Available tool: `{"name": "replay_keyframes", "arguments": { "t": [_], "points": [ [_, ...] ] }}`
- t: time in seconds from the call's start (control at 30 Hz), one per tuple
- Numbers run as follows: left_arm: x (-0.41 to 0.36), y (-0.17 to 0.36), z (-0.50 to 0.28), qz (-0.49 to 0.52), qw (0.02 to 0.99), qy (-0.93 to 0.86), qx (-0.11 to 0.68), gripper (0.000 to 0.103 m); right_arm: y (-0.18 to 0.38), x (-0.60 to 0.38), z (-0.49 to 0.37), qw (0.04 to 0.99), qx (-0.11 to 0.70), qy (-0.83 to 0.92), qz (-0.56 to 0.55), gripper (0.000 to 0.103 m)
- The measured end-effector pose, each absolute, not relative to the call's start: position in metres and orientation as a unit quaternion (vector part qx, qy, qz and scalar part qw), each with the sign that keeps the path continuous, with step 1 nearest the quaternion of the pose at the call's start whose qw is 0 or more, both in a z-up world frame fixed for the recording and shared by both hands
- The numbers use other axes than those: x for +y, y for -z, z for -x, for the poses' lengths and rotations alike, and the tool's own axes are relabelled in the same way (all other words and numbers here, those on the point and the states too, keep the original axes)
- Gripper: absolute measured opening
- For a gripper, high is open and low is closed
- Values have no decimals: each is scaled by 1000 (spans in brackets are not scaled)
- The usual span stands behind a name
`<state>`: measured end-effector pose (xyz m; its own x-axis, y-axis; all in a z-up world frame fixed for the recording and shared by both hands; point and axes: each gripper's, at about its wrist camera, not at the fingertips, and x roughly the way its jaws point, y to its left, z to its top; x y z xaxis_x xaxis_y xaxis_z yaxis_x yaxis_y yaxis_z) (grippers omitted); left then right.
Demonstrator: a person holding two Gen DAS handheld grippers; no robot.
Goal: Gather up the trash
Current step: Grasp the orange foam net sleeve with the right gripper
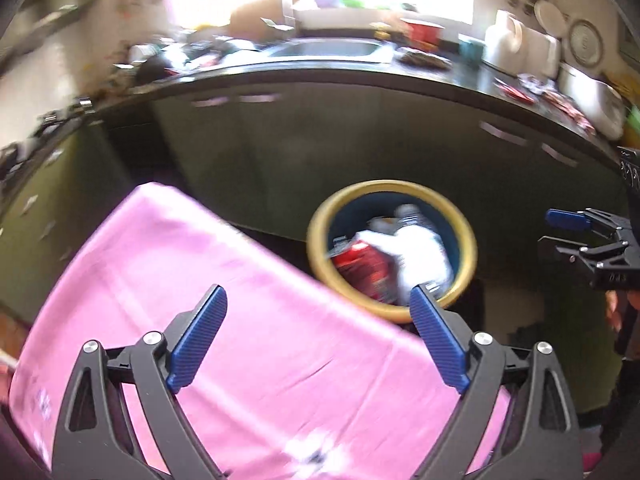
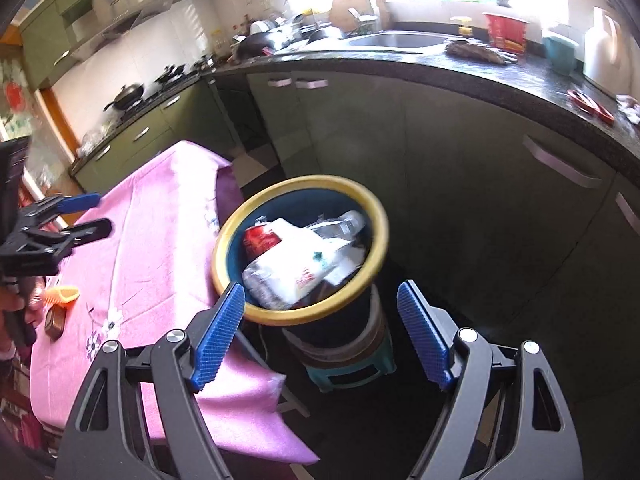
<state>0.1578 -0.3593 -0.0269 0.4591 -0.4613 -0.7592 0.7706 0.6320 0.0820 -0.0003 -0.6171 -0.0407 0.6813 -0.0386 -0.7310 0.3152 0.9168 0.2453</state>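
Note:
A blue bin with a yellow rim (image 2: pixel 376 208) stands on a small stool beside the pink-clothed table (image 2: pixel 160 216). It holds a red can (image 2: pixel 260 240), white wrappers (image 2: pixel 296 268) and a clear plastic bottle (image 2: pixel 344 224). The bin also shows in the left wrist view (image 1: pixel 320 216). My right gripper (image 2: pixel 320 300) is open and empty just above the bin's near rim. My left gripper (image 1: pixel 318 300) is open and empty over the pink cloth (image 1: pixel 200 272), left of the bin. Each gripper shows in the other's view: the right one (image 1: pixel 560 228), the left one (image 2: pixel 96 212).
A dark counter (image 2: pixel 480 76) with a sink (image 2: pixel 396 40), a red cup (image 2: pixel 504 32) and red wrappers (image 2: pixel 588 104) curves behind the bin. An orange comb (image 2: pixel 60 294) and a small brown packet (image 2: pixel 54 322) lie on the cloth. Green cabinets and a stove stand at the left.

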Motion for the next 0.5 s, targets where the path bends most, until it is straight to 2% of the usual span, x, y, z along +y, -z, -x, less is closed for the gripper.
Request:
{"name": "replay_keyframes", "arguments": {
  "t": [0.23,0.5],
  "points": [
    [-240,19,-153,-148,868,291,373,91,35,-546,-50,906,403,17,-127,78],
    [-104,1,-145,-84,912,174,362,95,30,-400,-118,893,410,-185,-31,78]
  ]
}}
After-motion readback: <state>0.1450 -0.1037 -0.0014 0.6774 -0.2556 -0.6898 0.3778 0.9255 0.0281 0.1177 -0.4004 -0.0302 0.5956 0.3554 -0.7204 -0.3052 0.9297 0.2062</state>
